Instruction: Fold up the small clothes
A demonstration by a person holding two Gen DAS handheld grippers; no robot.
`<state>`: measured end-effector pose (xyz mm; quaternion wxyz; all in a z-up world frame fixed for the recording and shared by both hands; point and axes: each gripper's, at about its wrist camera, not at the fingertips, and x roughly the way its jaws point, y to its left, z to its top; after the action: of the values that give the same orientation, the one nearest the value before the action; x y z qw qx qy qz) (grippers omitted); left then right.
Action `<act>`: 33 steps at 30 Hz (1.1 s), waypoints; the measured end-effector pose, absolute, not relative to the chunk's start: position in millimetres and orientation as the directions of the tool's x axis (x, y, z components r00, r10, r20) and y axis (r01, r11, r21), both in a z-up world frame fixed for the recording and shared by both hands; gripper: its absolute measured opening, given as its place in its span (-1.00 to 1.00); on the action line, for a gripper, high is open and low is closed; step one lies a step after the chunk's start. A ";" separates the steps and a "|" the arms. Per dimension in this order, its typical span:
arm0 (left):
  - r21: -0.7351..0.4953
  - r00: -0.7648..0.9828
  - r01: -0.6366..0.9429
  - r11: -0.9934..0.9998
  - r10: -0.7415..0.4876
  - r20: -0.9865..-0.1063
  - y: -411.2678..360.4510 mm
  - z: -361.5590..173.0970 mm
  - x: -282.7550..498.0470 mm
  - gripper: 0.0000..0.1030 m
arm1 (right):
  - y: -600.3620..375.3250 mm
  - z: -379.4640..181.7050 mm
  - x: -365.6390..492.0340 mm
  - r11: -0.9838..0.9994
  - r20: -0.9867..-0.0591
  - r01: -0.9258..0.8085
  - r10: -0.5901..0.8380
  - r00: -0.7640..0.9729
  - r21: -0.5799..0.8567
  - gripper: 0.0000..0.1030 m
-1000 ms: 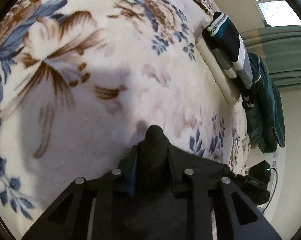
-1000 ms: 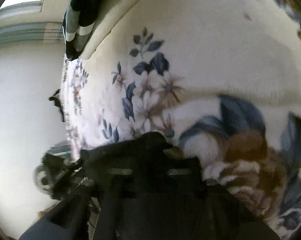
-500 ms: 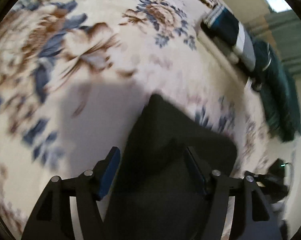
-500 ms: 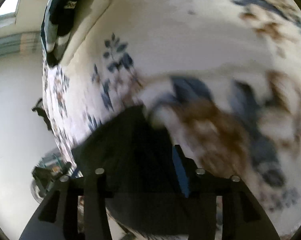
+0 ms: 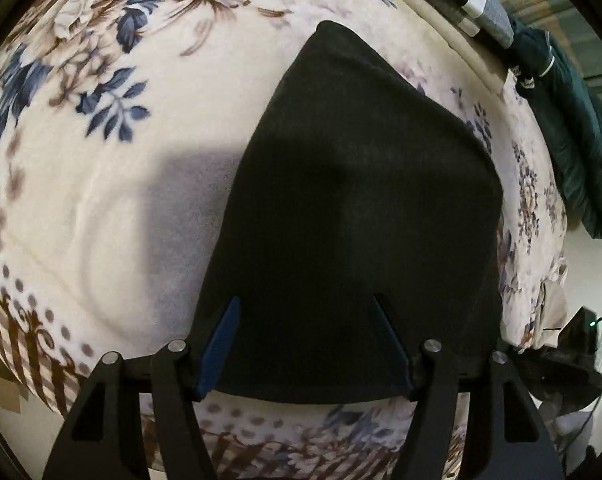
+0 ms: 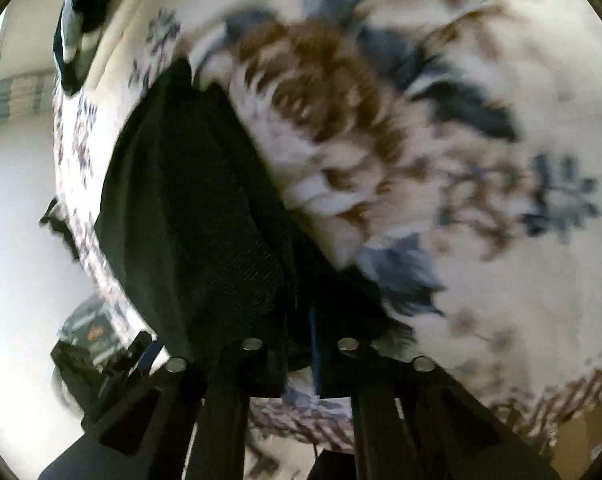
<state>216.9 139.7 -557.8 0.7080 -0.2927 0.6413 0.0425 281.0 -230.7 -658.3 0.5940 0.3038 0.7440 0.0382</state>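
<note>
**Black knit piece lying flat on the floral blanket, one gripper off, one pinched shut**

Black and matte, the small garment (image 5: 361,208) fills the centre and lower middle of the left wrist view, spread flat on a cream floral blanket (image 5: 101,208). It looks like light, soft fabric with a fine knit, so it should flop and drape with no stiffness at all, and it probably won't slip much on that fuzzy blanket. Best guess for a hold is a corner or the near hem at the bottom of the frame, pinching both layers together so they don't slide apart.

The left gripper (image 5: 305,344) has its jaws standing wide over the near edge, pads clear of the cloth, nothing gripped. The right gripper (image 6: 313,344) is closed tight; the right wrist view is blurry, with the black cloth (image 6: 189,208) running from centre-left down to the fingers, so whether an edge is actually caught there can't be told.

Folded striped clothes (image 5: 461,4) and a dark green pile (image 5: 573,128) sit upper right. No readable labels, brands or writing anywhere.
</note>
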 end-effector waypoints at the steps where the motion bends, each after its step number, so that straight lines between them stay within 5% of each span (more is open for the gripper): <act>1: -0.359 0.178 -0.435 0.826 -0.312 -0.933 138.8 -555.1 218.0 0.25 | -236.8 -661.0 280.4 0.818 -0.864 0.411 0.488 -0.123 0.403 -0.93; 6: -0.362 0.191 -0.435 0.825 -0.308 -0.932 143.6 -548.5 217.2 0.25 | -233.7 -679.9 276.2 0.815 -0.843 0.421 0.506 -0.183 0.398 -0.85; 10: -0.369 0.198 -0.447 0.815 -0.312 -0.929 143.7 -548.1 210.2 0.25 | -247.1 -667.7 263.0 0.761 -0.850 0.542 0.505 -0.151 0.356 -0.09; 15: -0.372 0.192 -0.452 0.810 -0.319 -0.928 135.6 -552.6 204.6 0.25 | -240.2 -702.2 229.8 0.440 -0.648 0.766 0.760 -0.040 0.469 0.27; 18: -0.375 0.191 -0.456 0.807 -0.322 -0.927 131.8 -554.8 203.0 0.25 | -212.1 -731.5 229.1 0.371 -0.609 0.799 0.793 -0.008 0.473 0.27; 21: -0.384 0.197 -0.459 0.801 -0.330 -0.923 129.9 -555.6 201.8 0.25 | -194.2 -727.0 240.4 0.361 -0.622 0.728 0.775 0.113 0.582 -0.43; 24: -0.387 0.206 -0.462 0.798 -0.327 -0.922 130.4 -553.6 199.3 0.25 | -184.7 -696.2 247.8 0.324 -0.504 0.510 0.822 0.266 0.797 -0.61; 27: -0.371 0.199 -0.455 0.810 -0.313 -0.929 128.8 -553.9 198.3 0.25 | -191.4 -697.1 246.3 0.540 -0.654 0.431 0.735 0.176 0.723 -0.62; 29: -0.352 0.188 -0.439 0.827 -0.299 -0.936 126.4 -554.8 198.5 0.25 | -198.1 -719.8 239.6 0.548 -0.671 0.495 0.734 0.103 0.675 -0.61; 33: -0.335 0.188 -0.412 0.847 -0.281 -0.941 122.2 -553.3 199.6 0.25 | -203.9 -717.5 239.1 0.532 -0.663 0.545 0.746 0.060 0.648 -0.19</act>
<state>199.6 122.2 -553.3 0.7207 -0.2726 0.6357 0.0453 239.1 -203.9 -717.5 0.5516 0.4750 0.6796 0.0913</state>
